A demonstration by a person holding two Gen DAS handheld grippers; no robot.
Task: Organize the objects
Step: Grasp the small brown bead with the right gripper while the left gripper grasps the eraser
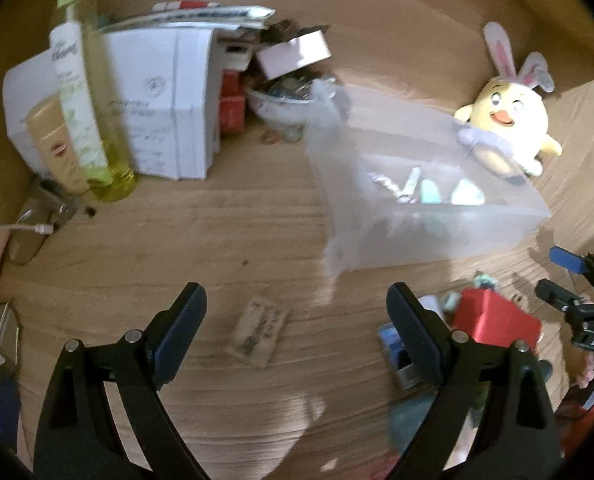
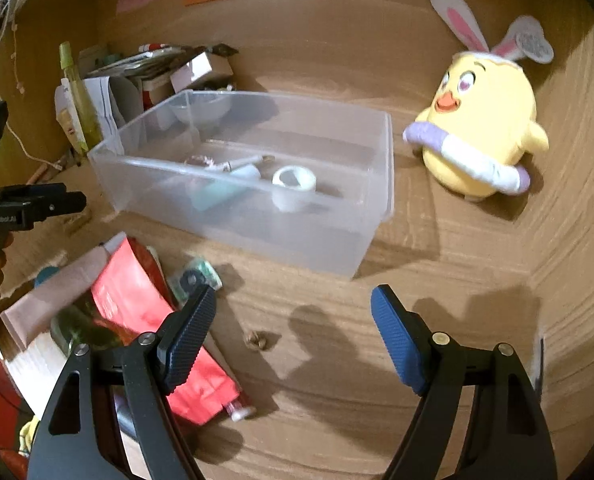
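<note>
both grippers, left (image 1: 297, 312) and right (image 2: 293, 312), gape empty over grainy wood; translucent plastic bin (image 2: 177, 200) nearby.

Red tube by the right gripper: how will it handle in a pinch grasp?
The red tube looks flat and creased, so it will probably flex or sag rather than stay stiff. Its glossy skin may slip against the fingers. It lies half under a beige tube and a dark bottle, so pulling it will likely drag those along.
</note>
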